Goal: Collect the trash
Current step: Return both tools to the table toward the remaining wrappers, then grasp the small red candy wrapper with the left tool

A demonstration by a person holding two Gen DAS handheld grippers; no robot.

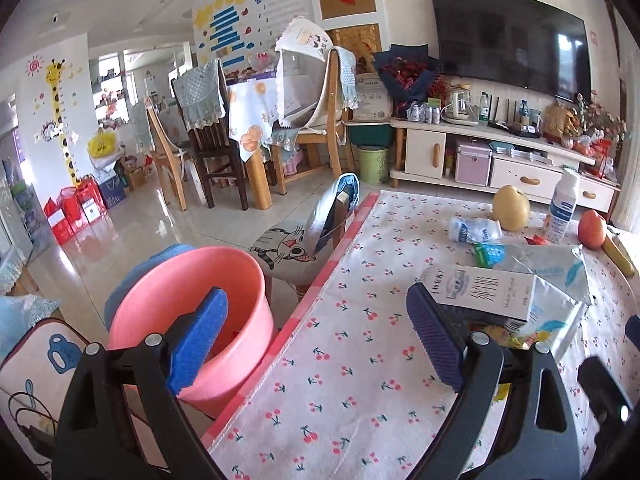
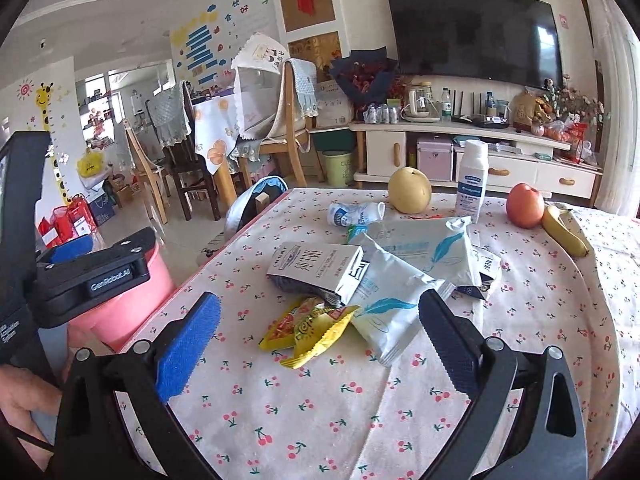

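Note:
A pink bin stands beside the table's left edge; in the right wrist view it shows as the pink bin. My left gripper is open and empty, one finger over the bin and the other over the cloth. A pile of trash lies mid-table: a flattened milk carton, white wrappers with a blue feather, a yellow snack wrapper and a crushed small bottle. My right gripper is open, nothing in it, just short of the yellow wrapper. The left gripper's body shows at the left.
On the cherry-print cloth stand a pear, a white bottle, an apple and a banana. A stool with a cat cushion stands by the table's far left edge. Chairs and a TV cabinet lie beyond.

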